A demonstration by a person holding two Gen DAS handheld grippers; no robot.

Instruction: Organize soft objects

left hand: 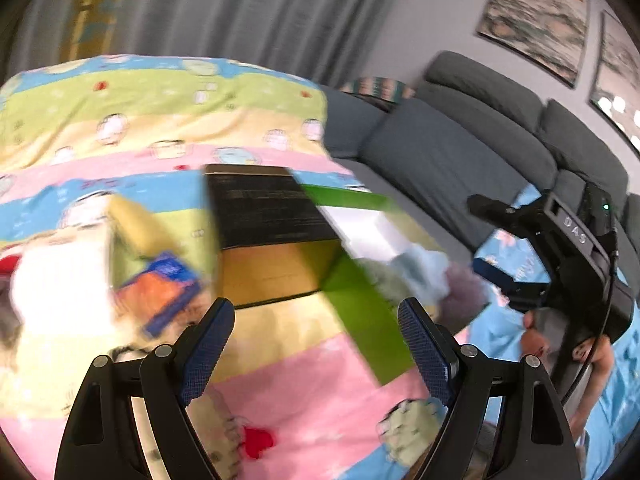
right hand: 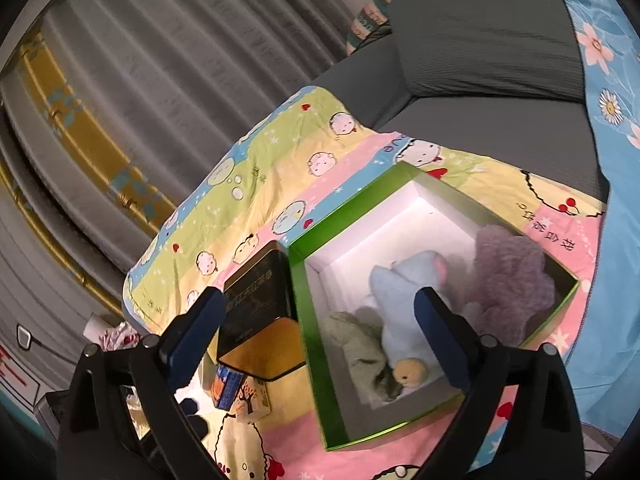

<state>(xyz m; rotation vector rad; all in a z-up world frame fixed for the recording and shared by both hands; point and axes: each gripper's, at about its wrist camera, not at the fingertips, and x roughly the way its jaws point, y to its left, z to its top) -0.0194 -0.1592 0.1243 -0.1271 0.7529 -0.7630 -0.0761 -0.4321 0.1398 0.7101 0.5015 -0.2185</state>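
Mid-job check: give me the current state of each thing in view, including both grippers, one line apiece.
Green cardboard box with white inside: open, lidless, upright.
Light blue plush toy: inside the box.
Purple fuzzy plush: inside the box.
Grey-green cloth: inside the box.
Black and gold tin: lid on, beside the box.
Left gripper: open, empty.
Right gripper: open, empty.

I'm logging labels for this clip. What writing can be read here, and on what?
"DAS": on the right gripper.
"ove": on the cartoon bedsheet, partly cut off.
Other characters on the bedsheet: too small to read.
Gold print on the black tin: too blurred to read.
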